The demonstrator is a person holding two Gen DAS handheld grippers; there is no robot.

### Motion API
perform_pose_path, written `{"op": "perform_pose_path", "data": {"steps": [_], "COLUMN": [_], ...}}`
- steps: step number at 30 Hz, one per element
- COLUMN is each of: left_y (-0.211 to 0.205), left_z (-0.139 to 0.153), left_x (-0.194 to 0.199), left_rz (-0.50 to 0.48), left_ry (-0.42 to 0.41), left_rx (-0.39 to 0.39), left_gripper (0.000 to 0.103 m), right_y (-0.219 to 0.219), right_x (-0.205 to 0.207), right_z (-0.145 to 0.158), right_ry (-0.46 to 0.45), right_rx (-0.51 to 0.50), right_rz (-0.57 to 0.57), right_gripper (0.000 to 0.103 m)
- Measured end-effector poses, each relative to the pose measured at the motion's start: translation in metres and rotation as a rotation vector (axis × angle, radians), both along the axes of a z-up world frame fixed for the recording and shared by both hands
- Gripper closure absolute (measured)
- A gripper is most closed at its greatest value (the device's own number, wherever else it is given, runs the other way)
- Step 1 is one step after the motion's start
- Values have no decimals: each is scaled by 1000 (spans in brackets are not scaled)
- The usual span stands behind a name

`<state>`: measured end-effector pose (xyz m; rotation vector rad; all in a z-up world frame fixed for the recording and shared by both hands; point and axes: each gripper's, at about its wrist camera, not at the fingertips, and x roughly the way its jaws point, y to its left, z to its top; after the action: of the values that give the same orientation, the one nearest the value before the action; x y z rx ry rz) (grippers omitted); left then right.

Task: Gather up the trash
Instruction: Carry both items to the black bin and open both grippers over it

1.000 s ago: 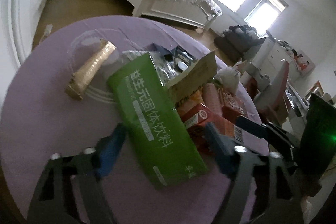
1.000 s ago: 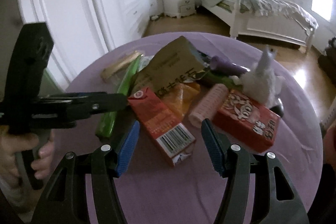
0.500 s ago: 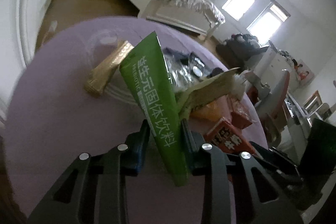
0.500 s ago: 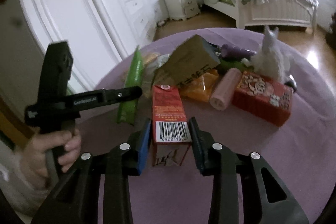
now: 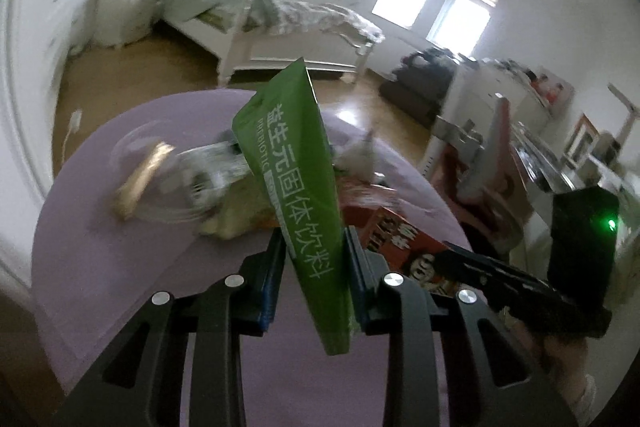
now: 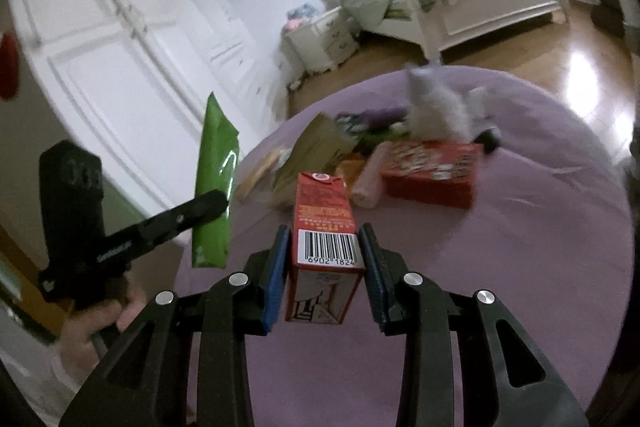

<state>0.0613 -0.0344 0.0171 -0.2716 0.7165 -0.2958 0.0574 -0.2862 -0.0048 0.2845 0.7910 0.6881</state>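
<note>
Since earlier: both grippers were open over the pile, then closed on 1 item each; both items now look raised off the purple round table (image 6: 540,227), and the views are blurred.
Left gripper (image 5: 314,273): jaws pressed against the lower third of the green drink-powder box (image 5: 296,187), which stands tall ahead of the fingers, its bottom end hanging below them.
Right gripper (image 6: 324,267): jaws closed on the barcode end of the red drink carton (image 6: 322,211), the carton pointing forward between the fingers.
Remaining trash: ahead of both grippers lie a tan cardboard box (image 6: 316,151), pink roll (image 6: 370,179), red snack box (image 6: 432,173), white crumpled tissue (image 6: 436,103) and gold bar wrapper (image 5: 140,183).
Risk, green box: held low, so it could pivot or slide out on a fast swing.
Risk, carton: the thin walls may crush and slip.
Risk, grippers: close together, so they could collide.
Bin: none in view.
</note>
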Motion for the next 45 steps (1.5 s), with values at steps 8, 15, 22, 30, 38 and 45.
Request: {"op": "perform_pose_path", "data": {"steps": [8,15,22,30,38,45], "left_y": [-86,-159,-233,-312,-370,-407], "left_z": [20,26,15,-27,-72,-90], "left_x": [14,29,49,82,108,111], "left_rz": [-162,-299,-447,-599,-676,-721], "left_ry": [-49,-87,-63,56,175,216], "left_rx": [75,96,62,4,-4,28], "left_gripper": [73,73,73,73,73,70], "right_y": [-89,-181,-256,-325,-359,-368], "right_x": [-10,-20,-31,-42,-38,-31], "right_z": [13,11,-15,-60,-101,-123], "right_ry": [-39,-45,-12,56,119,163], "right_rx": [77,131,176,228,214,191], "right_rz": [-203,-405,-568,-763,-865,-896], "right_gripper": [68,68,68,68,68,68]}}
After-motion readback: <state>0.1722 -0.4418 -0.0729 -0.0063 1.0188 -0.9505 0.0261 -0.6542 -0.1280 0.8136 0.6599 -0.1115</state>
